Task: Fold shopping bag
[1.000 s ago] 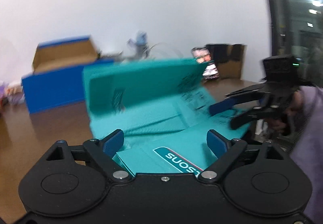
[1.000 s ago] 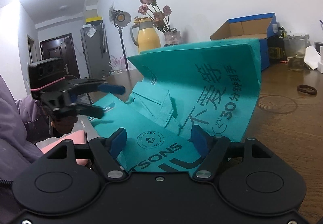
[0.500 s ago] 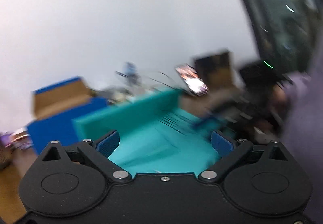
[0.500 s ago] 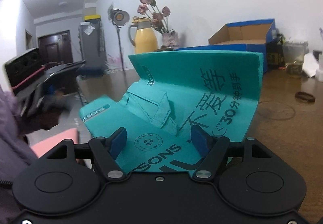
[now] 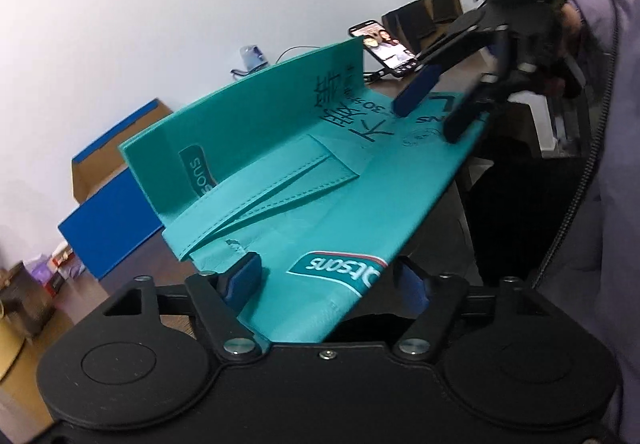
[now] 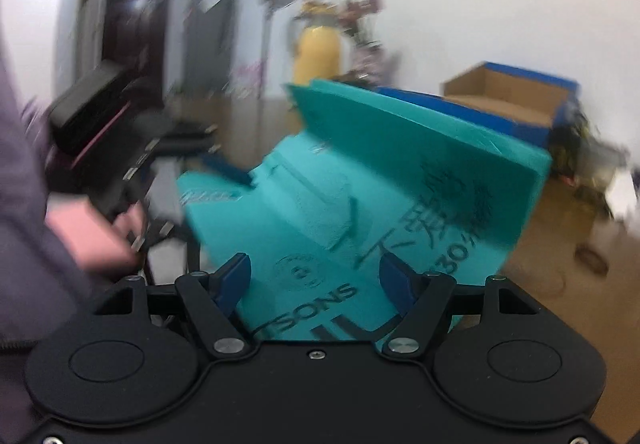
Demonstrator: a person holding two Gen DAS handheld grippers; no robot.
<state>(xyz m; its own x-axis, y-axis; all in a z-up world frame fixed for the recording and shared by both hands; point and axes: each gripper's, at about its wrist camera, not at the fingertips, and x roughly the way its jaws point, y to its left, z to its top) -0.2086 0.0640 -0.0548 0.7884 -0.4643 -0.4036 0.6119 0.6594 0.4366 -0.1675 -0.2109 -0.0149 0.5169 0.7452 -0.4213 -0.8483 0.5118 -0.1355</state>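
Note:
The teal shopping bag (image 5: 300,211) lies half folded on the wooden table, its far panel standing up like a wall and its handles flat on the lower panel. My left gripper (image 5: 326,278) is open, with the bag's logo end lying between the two blue pads. The right gripper (image 5: 426,121) shows at the upper right, open over the bag's other end. In the blurred right wrist view the bag (image 6: 360,179) runs between the open right gripper (image 6: 313,278) fingers. The left gripper's blue finger (image 6: 228,168) touches the bag's far left end.
A blue cardboard box (image 5: 108,211) stands open behind the bag, also box (image 6: 508,103). A lit phone (image 5: 386,47) leans at the back. A yellow jug (image 6: 318,51) and flowers stand far off. A dark hair band (image 6: 592,260) lies on the table (image 6: 560,292). A person's purple sleeve (image 5: 600,123) is right.
The left gripper has swung and rolled, and its pads now straddle the bag's logo end. The right gripper is now moving and its view is blurred and tilted. The bag's far panel still stands.

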